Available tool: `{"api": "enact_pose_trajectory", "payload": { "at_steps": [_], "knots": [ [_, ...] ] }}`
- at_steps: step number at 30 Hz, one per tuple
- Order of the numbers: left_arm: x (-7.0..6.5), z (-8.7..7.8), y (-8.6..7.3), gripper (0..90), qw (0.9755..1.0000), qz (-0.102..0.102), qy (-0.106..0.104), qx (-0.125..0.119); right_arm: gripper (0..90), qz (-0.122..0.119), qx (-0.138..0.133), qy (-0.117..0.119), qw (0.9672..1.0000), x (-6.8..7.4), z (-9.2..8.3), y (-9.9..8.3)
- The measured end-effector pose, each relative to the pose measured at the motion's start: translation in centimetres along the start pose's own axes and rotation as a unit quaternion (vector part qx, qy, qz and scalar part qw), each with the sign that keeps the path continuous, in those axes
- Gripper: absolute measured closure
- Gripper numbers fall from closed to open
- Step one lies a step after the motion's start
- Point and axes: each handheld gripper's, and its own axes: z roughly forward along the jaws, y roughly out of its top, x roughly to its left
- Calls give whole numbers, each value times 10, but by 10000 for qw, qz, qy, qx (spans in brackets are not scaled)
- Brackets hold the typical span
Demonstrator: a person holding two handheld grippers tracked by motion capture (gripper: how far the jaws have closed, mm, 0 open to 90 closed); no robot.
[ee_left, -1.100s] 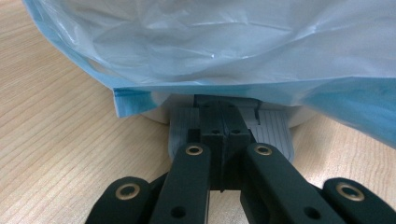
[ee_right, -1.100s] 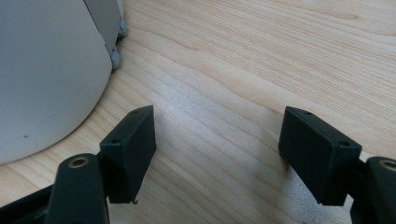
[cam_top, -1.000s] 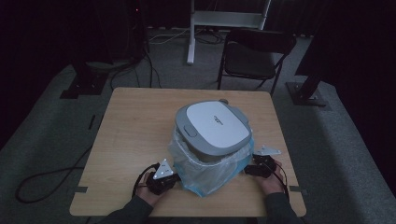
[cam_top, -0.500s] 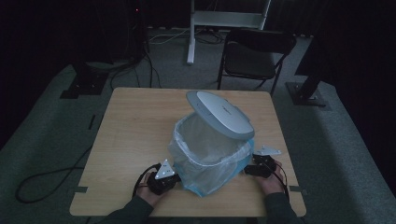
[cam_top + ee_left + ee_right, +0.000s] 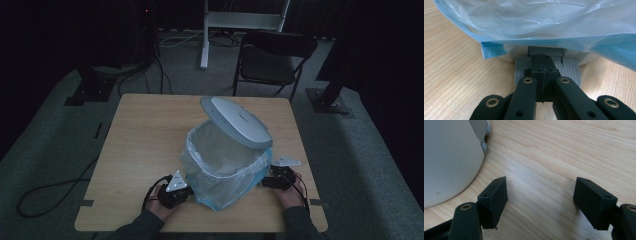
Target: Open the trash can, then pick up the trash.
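our left gripper [image 5: 543,65] has its jaws pressed together with nothing between them, tips resting on the ribbed grey pedal [image 5: 571,67] at the foot of the bin [image 5: 227,170], under the blue-edged hem of the bag [image 5: 549,22]. our right gripper [image 5: 540,195] is spread wide, holding nothing, just beside the bin's pale wall [image 5: 449,157] above the wooden table [image 5: 554,152]. in the high view the bin stands at the near middle of the table, its lid [image 5: 236,121] tilted up and the bag lining it. both hands lie low at the near edge, left hand [image 5: 162,205] and right hand [image 5: 290,192] flanking the bin.
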Motion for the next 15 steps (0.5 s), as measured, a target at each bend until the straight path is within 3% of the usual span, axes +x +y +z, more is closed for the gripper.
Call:
{"api": "enact_pose_trajectory", "payload": {
  "at_steps": [12,15],
  "knots": [
    [0,0,0,900,10000,-7,-6,-3,264,-2,3,8,10000,0,0,0],
    [0,0,0,900,10000,-16,-17,-7,331,29,47,-21,10000,-1,-3,0]
  ]
}}
